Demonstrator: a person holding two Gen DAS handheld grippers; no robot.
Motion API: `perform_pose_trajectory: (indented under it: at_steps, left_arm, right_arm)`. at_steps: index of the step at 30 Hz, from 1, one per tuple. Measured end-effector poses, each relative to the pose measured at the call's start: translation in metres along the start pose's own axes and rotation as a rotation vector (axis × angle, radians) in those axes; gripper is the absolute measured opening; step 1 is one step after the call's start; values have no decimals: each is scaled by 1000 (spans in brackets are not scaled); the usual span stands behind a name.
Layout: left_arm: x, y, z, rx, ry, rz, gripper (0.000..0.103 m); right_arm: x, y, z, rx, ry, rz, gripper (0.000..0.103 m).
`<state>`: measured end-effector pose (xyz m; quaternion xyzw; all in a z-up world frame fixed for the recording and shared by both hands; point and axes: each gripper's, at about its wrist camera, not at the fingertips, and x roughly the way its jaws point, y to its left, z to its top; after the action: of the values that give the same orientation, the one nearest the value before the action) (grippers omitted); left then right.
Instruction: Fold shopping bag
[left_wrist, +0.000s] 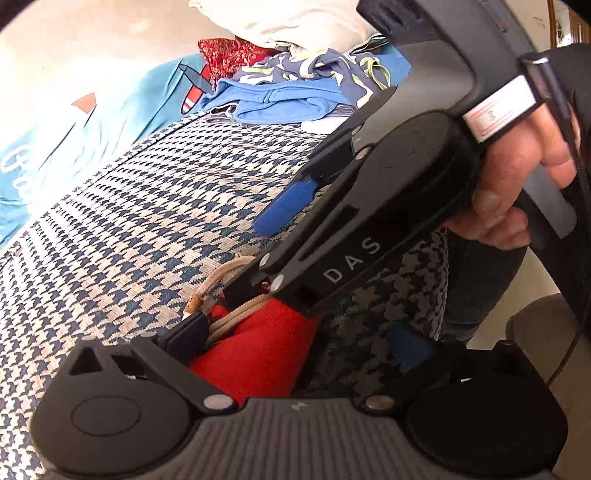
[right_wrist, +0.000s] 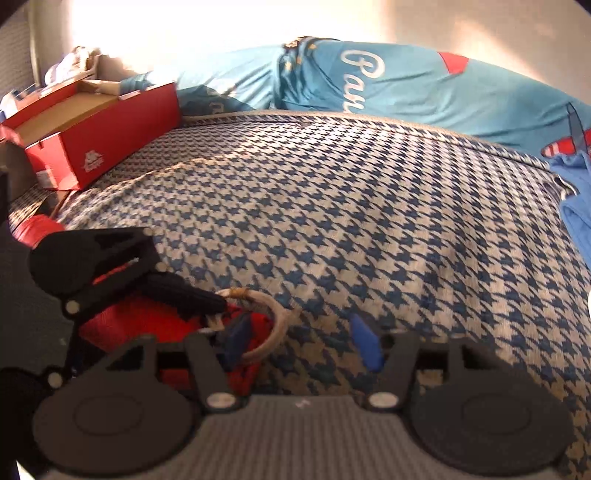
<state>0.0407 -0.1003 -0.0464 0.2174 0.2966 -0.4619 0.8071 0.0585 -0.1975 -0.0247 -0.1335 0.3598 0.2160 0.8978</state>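
Both my claws stood spread over the bunched red bag (left_wrist: 258, 343), my left gripper (left_wrist: 295, 354) and right gripper (right_wrist: 299, 343) beside its cord handles (right_wrist: 271, 321); flattening seemed due

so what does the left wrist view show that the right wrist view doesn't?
Left wrist only: a hand holding the right hand-held gripper, plus a clothes pile. Right wrist only: an open red box at the bed's far left. Both: red shopping bag with its cream rope handles on the houndstooth cover, and the teal pillow.
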Motion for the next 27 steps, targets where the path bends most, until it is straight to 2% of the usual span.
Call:
perform_pose_trajectory:
  at_steps: [1, 5, 8, 15, 19, 22, 23, 27]
  left_arm:
    - [0, 0, 0, -1, -1, 0, 103]
    - [0, -2, -1, 3, -2, 6, 103]
    - [-3, -2, -2, 6, 1, 7, 103]
    - [-6, -3, -1, 25, 8, 11, 103]
    - [-5, -5, -2, 33, 5, 19, 103]
    - [-4, -5, -2, 35, 3, 19, 103]
    - [-4, -4, -2, 36, 3, 18, 103]
    - [-3, -3, -2, 37, 3, 16, 103]
  right_arm:
    - [-2, 3, 0, -9, -9, 0, 35]
    - [-8, 5, 0, 3, -35, -70, 30]
    - [-10, 0, 0, 24, -36, -83, 22]
    - [-5, -3, 4, 78, -15, 51, 23]
    - [-2, -15, 5, 195, 43, 157, 25]
    - [-1, -18, 5, 210, 54, 158, 25]
    - [-2, -17, 5, 196, 46, 140, 30]
    - [-17, -11, 9, 132, -49, 67, 32]
